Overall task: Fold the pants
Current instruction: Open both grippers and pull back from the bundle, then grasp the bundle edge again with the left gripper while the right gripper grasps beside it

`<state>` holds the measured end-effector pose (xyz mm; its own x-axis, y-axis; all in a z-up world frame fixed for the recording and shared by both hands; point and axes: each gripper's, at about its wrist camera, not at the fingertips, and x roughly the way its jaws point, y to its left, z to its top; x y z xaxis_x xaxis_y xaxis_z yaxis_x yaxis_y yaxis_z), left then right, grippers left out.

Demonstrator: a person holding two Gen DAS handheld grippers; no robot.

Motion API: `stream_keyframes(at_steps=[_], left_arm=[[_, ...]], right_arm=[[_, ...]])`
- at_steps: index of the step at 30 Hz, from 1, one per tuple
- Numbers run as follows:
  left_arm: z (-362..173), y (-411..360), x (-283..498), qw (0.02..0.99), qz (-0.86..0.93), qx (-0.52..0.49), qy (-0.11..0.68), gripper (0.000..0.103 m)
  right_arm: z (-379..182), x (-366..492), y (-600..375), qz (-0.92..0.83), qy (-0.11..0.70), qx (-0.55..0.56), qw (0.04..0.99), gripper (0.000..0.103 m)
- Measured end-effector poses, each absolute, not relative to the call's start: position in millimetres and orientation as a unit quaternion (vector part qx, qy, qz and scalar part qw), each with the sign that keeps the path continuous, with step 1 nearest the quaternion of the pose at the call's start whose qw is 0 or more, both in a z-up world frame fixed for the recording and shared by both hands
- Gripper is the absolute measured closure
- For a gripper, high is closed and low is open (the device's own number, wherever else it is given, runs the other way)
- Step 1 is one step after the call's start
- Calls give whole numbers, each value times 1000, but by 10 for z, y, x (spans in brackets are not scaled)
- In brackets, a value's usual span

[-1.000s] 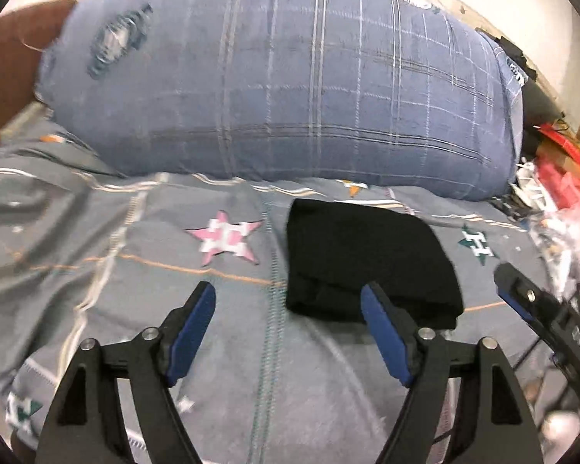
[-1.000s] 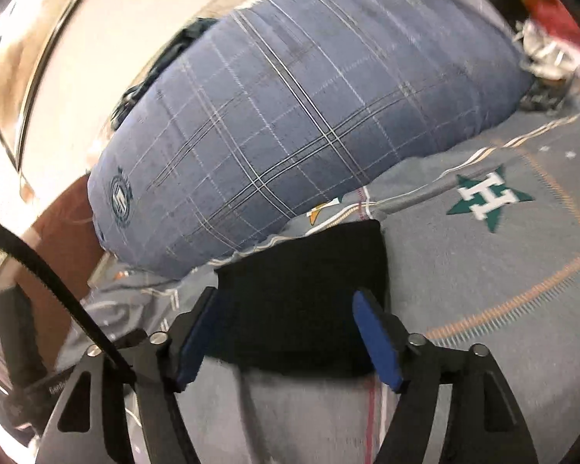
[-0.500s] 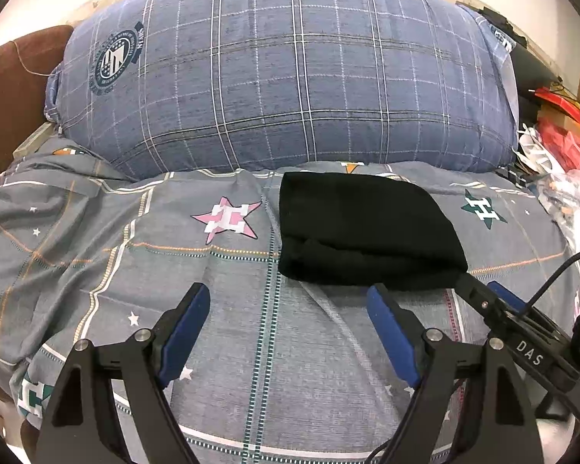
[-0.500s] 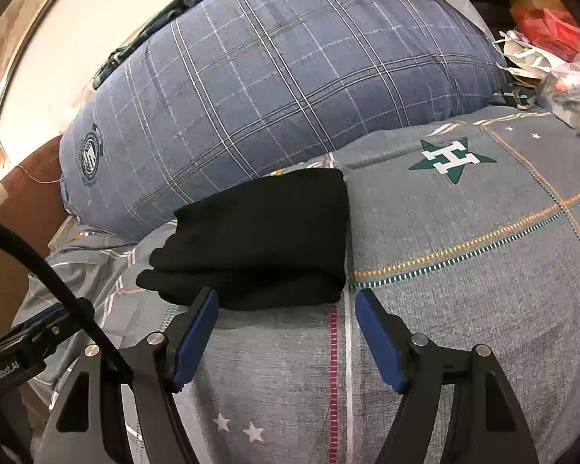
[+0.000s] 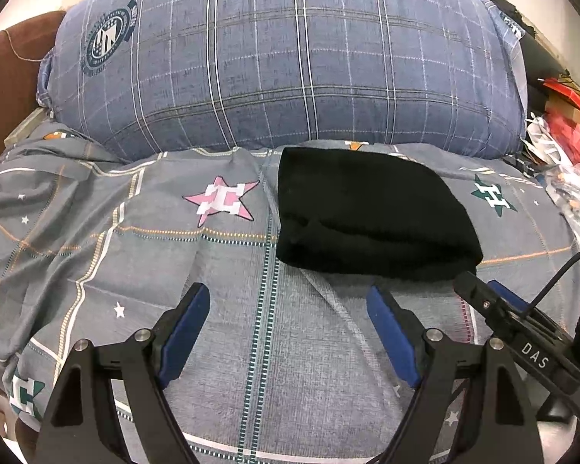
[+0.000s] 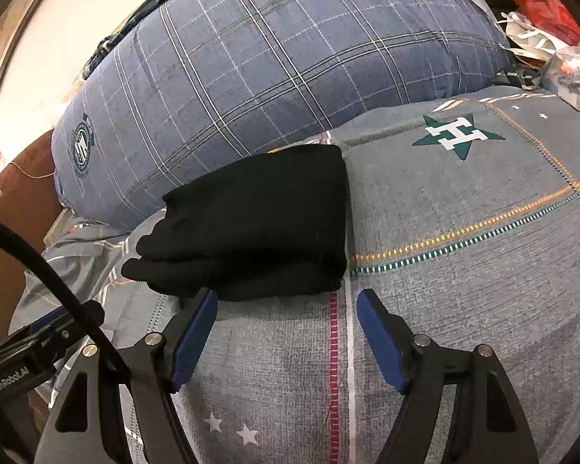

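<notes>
The black pants (image 5: 371, 212) lie folded into a compact stack on the grey bedsheet (image 5: 228, 270), just in front of the big pillow. They also show in the right wrist view (image 6: 259, 224), layered edges facing left. My left gripper (image 5: 288, 301) is open and empty, hovering over the sheet short of the pants. My right gripper (image 6: 286, 301) is open and empty, its left finger close to the pants' near edge. The right gripper's tip appears in the left wrist view (image 5: 495, 305).
A large blue plaid pillow (image 5: 290, 62) fills the back. A brown headboard or cushion (image 5: 4, 85) is at the far left. Red and white clutter (image 5: 560, 127) sits at the right edge of the bed.
Both grippers have pulled back from the folded pants toward the near side of the bed. The pants stay still.
</notes>
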<state>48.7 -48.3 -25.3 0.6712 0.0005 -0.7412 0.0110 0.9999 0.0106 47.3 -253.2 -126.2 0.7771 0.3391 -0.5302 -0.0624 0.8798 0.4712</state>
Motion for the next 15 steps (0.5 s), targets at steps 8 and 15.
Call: stream_keyframes(at_steps=[8, 15], left_arm=[[-394, -251, 787, 891, -49, -72, 445, 20], [-455, 29, 1535, 863, -94, -181, 462, 20]], right_arm=[[-1244, 557, -2724, 104, 321, 255, 906, 23], [-1082, 1279, -3103, 112, 361, 299, 876, 23]])
